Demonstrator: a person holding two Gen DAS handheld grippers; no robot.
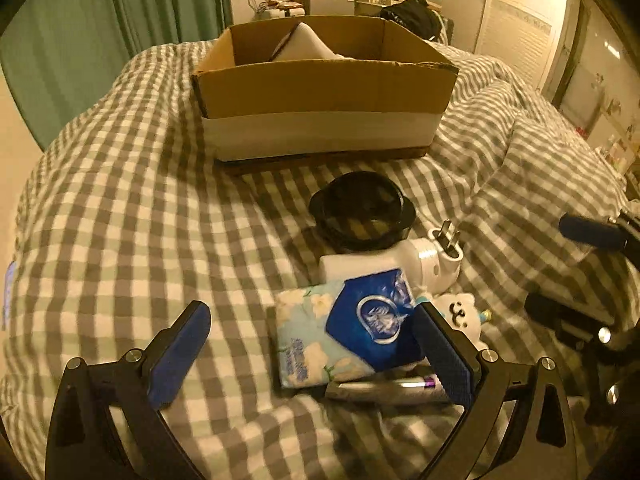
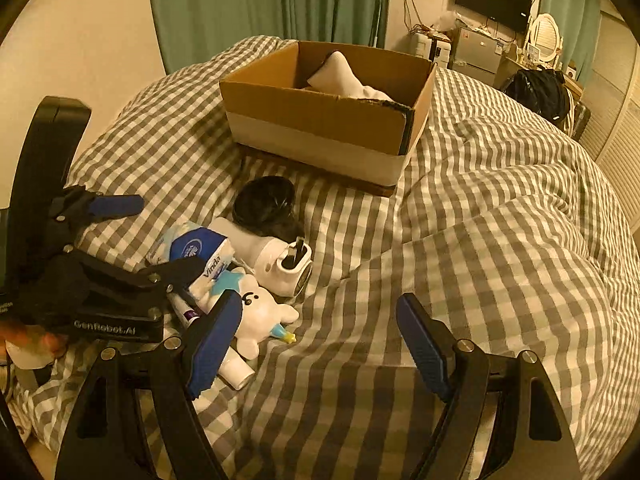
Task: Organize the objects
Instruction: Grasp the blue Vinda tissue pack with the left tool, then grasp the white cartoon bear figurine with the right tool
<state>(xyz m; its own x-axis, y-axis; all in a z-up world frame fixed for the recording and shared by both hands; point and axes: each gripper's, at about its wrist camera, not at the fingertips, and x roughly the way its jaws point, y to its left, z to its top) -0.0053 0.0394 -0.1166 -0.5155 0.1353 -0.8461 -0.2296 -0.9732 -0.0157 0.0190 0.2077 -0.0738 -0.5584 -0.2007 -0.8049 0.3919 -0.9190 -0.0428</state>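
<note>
A small heap lies on the checked bedding: a blue floral tissue pack [image 1: 340, 340], a white plush toy [image 2: 260, 308], a white plug-like device [image 2: 280, 260], a black round lid [image 1: 362, 210] and a pen [image 1: 384, 388]. My left gripper [image 1: 316, 344] stands open low over the heap. The tissue pack lies between its fingers, close to the right pad and far from the left one. My right gripper [image 2: 320, 344] is open over bare bedding to the right of the heap, its left finger beside the plush toy. Beyond the heap stands an open cardboard box [image 1: 320, 88] with a white object [image 2: 340, 76] inside.
The bedding [image 2: 500, 220] bulges in folds to the right of the box. A white tube [image 2: 240, 372] lies under the right gripper's left finger. Green curtains [image 2: 260, 0] hang behind the bed, and a desk with a fridge [image 2: 476, 52] and a dark bag [image 2: 536, 88] stands at the back right.
</note>
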